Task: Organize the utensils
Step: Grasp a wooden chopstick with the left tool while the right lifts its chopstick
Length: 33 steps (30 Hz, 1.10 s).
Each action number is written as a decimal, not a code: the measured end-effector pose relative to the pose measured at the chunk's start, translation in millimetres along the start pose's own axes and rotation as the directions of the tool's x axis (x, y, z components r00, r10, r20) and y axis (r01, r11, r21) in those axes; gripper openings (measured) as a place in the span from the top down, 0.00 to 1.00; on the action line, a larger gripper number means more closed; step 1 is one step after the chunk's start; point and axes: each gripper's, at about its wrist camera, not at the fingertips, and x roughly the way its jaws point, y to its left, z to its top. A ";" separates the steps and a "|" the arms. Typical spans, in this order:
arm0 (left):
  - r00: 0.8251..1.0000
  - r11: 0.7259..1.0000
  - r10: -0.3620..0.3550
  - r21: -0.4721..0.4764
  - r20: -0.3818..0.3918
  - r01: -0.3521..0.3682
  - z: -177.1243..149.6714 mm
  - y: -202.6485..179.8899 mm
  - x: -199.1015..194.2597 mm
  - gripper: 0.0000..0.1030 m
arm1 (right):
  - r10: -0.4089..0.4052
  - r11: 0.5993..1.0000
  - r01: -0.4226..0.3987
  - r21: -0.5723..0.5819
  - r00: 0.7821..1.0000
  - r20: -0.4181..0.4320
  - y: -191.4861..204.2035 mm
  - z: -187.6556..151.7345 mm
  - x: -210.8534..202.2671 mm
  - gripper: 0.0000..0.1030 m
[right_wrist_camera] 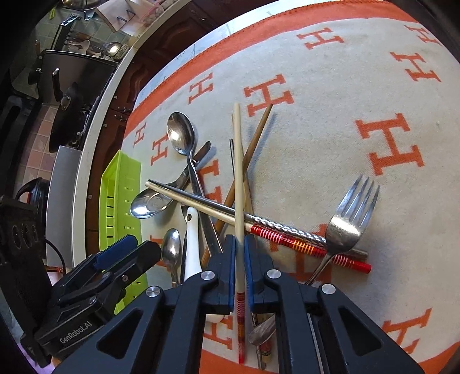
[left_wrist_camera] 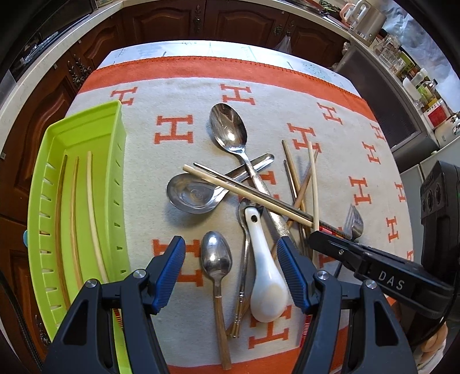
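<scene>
A heap of utensils lies on the cream and orange H-pattern cloth point(left_wrist_camera: 178, 95). My right gripper point(right_wrist_camera: 239, 241) is shut on a cream chopstick point(right_wrist_camera: 237, 161) that has a red-striped end and runs between the pads. In the left wrist view that gripper point(left_wrist_camera: 316, 238) reaches in from the right onto the same chopstick point(left_wrist_camera: 313, 178). My left gripper point(left_wrist_camera: 231, 250) hangs open above a small metal spoon point(left_wrist_camera: 215, 256) and a white ceramic spoon point(left_wrist_camera: 266, 276), holding nothing. The green slotted tray point(left_wrist_camera: 118, 161) at the left holds three chopsticks point(left_wrist_camera: 93, 207).
A large steel spoon point(left_wrist_camera: 228, 126), a steel soup spoon point(left_wrist_camera: 192, 195), crossed chopsticks point(left_wrist_camera: 247, 195) and a fork point(right_wrist_camera: 348, 224) lie tangled in the heap. A red-striped chopstick point(right_wrist_camera: 302, 244) rests under the fork. Dark wood cabinets point(left_wrist_camera: 161, 23) and a cluttered counter point(left_wrist_camera: 402, 57) ring the table.
</scene>
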 end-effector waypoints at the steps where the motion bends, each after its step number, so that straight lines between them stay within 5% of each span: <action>1: 1.000 1.000 -0.009 -0.003 0.000 0.009 0.3 -0.5 -0.2 0.37 | 0.004 1.000 -0.004 0.001 1.000 0.008 0.2 -0.9 -2.2 0.94; 10: 0.990 0.983 -0.136 -0.129 -0.034 0.131 16.9 -1.5 17.1 0.48 | 0.091 0.995 -0.094 0.039 0.993 0.077 -14.0 -10.4 -51.6 0.94; 20: 0.987 0.942 -0.155 -0.307 -0.036 0.137 33.3 12.2 47.9 0.67 | 0.117 0.987 -0.129 0.092 0.985 0.128 -41.4 -14.9 -83.7 0.94; 24: 0.986 0.935 -0.166 -0.322 -0.023 0.150 35.1 10.7 54.8 0.87 | 0.123 0.986 -0.135 0.095 0.984 0.126 -46.3 -15.4 -84.2 0.94; 33: 0.991 0.953 -0.131 -0.270 0.042 0.137 48.1 -0.3 52.4 0.94 | 0.126 0.985 -0.138 0.101 0.985 0.120 -48.7 -17.1 -81.5 0.94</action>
